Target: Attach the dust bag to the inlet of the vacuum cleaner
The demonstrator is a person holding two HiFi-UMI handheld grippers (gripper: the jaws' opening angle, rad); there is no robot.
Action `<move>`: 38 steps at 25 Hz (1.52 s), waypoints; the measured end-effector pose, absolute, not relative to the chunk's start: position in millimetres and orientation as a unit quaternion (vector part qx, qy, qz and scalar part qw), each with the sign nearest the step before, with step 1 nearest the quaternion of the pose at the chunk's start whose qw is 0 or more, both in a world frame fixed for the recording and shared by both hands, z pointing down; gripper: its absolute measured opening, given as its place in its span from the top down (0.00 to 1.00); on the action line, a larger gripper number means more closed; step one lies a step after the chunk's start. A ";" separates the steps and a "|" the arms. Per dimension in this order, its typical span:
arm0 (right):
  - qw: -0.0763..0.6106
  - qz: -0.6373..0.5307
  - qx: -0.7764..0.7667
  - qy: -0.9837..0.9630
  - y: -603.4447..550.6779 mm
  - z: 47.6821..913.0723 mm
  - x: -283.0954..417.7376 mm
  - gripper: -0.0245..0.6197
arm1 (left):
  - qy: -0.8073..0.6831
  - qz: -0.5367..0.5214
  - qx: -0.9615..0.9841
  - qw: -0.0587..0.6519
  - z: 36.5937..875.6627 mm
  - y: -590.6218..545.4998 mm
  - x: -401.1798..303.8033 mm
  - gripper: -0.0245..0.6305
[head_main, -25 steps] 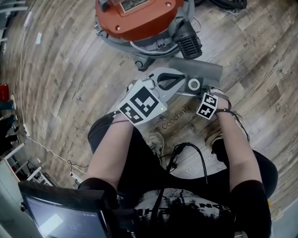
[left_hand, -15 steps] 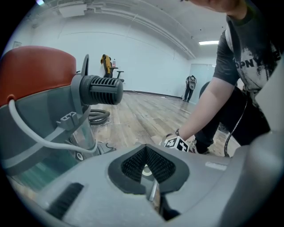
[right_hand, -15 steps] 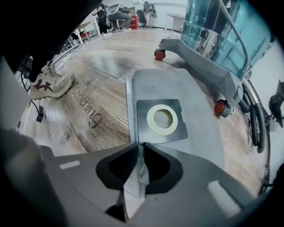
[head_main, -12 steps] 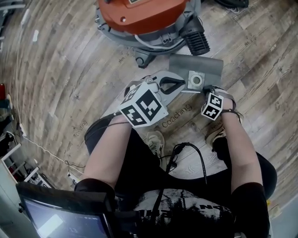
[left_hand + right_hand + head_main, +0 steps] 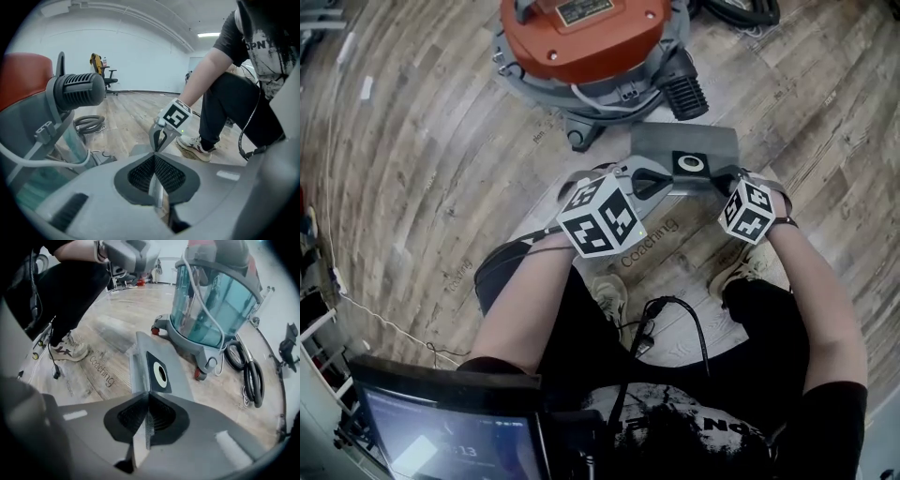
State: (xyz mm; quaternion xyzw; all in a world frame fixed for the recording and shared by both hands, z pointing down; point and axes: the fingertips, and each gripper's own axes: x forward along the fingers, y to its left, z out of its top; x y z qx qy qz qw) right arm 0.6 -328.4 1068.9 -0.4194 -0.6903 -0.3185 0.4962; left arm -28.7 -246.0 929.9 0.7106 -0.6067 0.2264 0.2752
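Note:
The grey dust bag (image 5: pixel 675 143) with its black collar and round hole (image 5: pixel 691 163) hangs between my two grippers, just in front of the orange-topped vacuum cleaner (image 5: pixel 581 37). My left gripper (image 5: pixel 664 177) is shut on the bag's near-left edge; a thin grey strip of bag (image 5: pixel 157 190) shows between its pads (image 5: pixel 140 173). My right gripper (image 5: pixel 723 178) has just been closing and is shut on the bag's other edge; the bag (image 5: pixel 176 378) runs away from its jaws (image 5: pixel 149 394), collar (image 5: pixel 158 373) facing up. A black ribbed port (image 5: pixel 684 94) sticks out of the vacuum near the bag.
The vacuum's clear blue tank (image 5: pixel 211 301) stands on castors (image 5: pixel 199 374). A coiled black hose (image 5: pixel 251 376) lies on the wooden floor to its right. The person's shoes (image 5: pixel 609 286) and a black cable (image 5: pixel 675 309) are below the bag. A screen (image 5: pixel 441 431) sits bottom left.
The bag and both grippers have shifted up the picture toward the vacuum. The right gripper has lifted its edge of the bag off the floor, and the collar now looks dark.

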 end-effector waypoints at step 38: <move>0.424 -0.401 -0.458 -0.670 -300.5 859.4 -40.6 0.73 | -0.643 0.275 0.697 0.159 862.4 -267.2 -46.5 0.92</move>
